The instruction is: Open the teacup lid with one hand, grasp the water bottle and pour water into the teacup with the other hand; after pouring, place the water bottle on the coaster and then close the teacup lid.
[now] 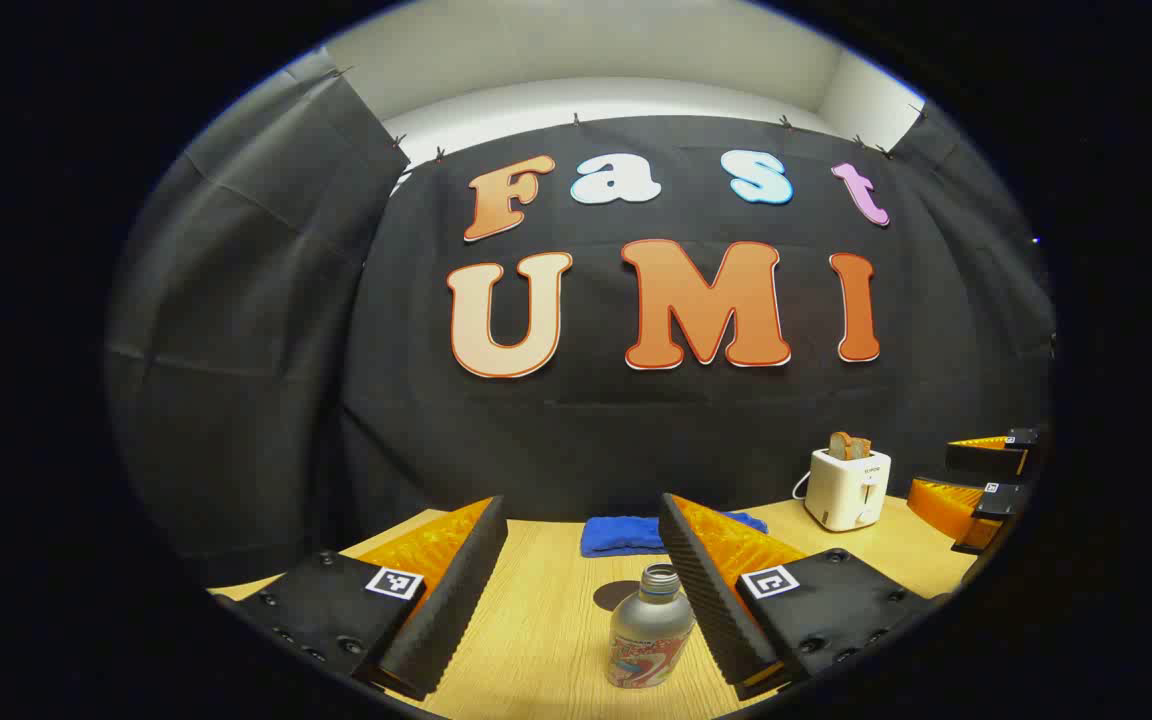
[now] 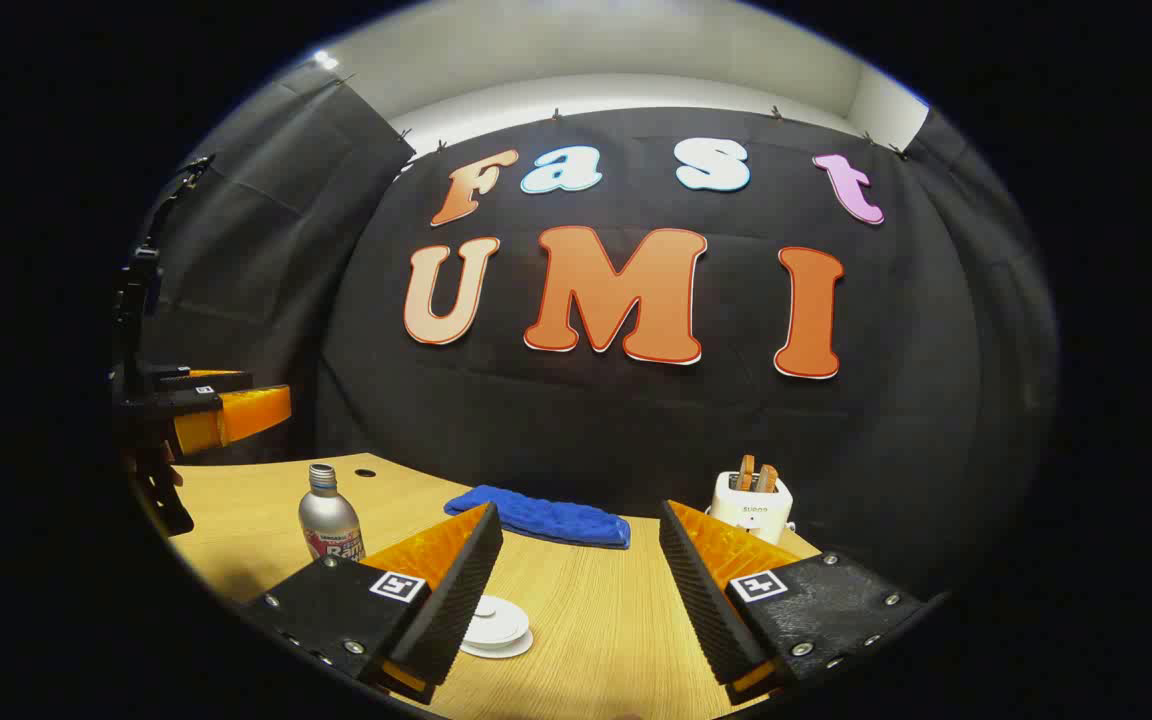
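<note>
- The left gripper (image 1: 581, 590) hangs with jaws spread wide, empty, above the wooden table (image 1: 536, 640); the water bottle (image 1: 648, 632) stands upright between its fingers, close to the right one (cap seems off).
- The right gripper (image 2: 581, 590) is likewise released, with the teacup lid (image 2: 496, 622) low and near its left finger.
- Risk, I'd say: closing off-centre could nudge the bottle over and spill it.
- A blue cloth (image 2: 546, 520) and a toaster (image 2: 751, 505) sit at the far edge.
</note>
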Motion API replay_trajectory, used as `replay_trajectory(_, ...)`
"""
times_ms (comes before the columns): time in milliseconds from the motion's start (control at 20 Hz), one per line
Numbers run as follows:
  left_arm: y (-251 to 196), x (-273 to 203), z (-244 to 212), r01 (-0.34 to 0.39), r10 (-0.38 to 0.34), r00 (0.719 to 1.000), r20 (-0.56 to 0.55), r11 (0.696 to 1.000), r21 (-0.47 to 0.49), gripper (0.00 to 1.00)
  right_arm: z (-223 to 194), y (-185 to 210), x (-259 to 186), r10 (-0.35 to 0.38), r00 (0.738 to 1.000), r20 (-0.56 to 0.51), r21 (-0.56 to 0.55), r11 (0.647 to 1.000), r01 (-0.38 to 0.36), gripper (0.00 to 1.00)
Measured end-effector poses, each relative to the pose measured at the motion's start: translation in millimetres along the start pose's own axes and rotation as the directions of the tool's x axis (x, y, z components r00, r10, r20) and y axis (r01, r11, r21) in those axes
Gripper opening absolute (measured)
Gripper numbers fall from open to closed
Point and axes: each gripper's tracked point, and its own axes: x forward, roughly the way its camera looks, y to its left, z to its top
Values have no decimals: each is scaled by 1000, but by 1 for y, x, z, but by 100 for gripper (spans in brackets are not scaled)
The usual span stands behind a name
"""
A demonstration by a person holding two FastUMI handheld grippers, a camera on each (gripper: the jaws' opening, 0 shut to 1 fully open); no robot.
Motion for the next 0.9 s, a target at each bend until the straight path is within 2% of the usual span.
replay_trajectory(100, -2, -1, -1, 4, -4, 1000, 1, 1000, 8, 99, 3, -2, -2, -1, 1000, 7, 1, 1000, 1, 95)
replay_trajectory(150, -3, 0, 0, 6, -6, 1000, 0, 1000, 8, 96, 4, -3, -3, -2, 1000, 11, 2, 1000, 2, 95)
replay_trajectory(300, -7, -1, -3, 14, -14, 1000, -4, 1000, 8, 96, 5, -6, -4, -11, 1000, 16, 1, 1000, 11, 95)
replay_trajectory(350, -7, -2, -3, 18, -18, 1000, -3, 1000, 5, 99, 5, -6, -5, -11, 1000, 15, 2, 1000, 11, 95)
replay_trajectory(400, -10, -3, -2, 23, -23, 1000, -7, 1000, -2, 96, 5, -7, -6, -10, 1000, 14, 5, 1000, 10, 95)
replay_trajectory(450, -10, -4, -3, 26, -26, 1000, -7, 1000, -2, 100, 6, -6, -7, -7, 1000, 16, 8, 1000, 7, 95)
replay_trajectory(550, -9, -4, -2, 23, -23, 1000, -7, 1000, -4, 100, 8, -7, -7, -6, 1000, 21, 10, 1000, 6, 95)
replay_trajectory(600, -10, -5, -1, 22, -22, 1000, -4, 1000, -5, 96, 9, -6, -8, -5, 1000, 26, 11, 1000, 4, 95)
replay_trajectory(700, -9, -6, 0, 19, -20, 1000, -3, 1000, -5, 100, 10, -6, -9, -2, 1000, 30, 12, 1000, 1, 95)
replay_trajectory(750, -9, -7, -2, 18, -18, 1000, -5, 1000, -5, 96, 11, -7, -10, -3, 999, 33, 12, 1000, 3, 95)
replay_trajectory(800, -8, -8, -3, 18, -18, 1000, -7, 1000, -5, 99, 11, -8, -11, -5, 999, 33, 11, 1000, 5, 95)
replay_trajectory(900, -9, -9, -2, 17, -17, 1000, -8, 1000, -2, 99, 9, -8, -10, -7, 1000, 30, 13, 1000, 7, 95)
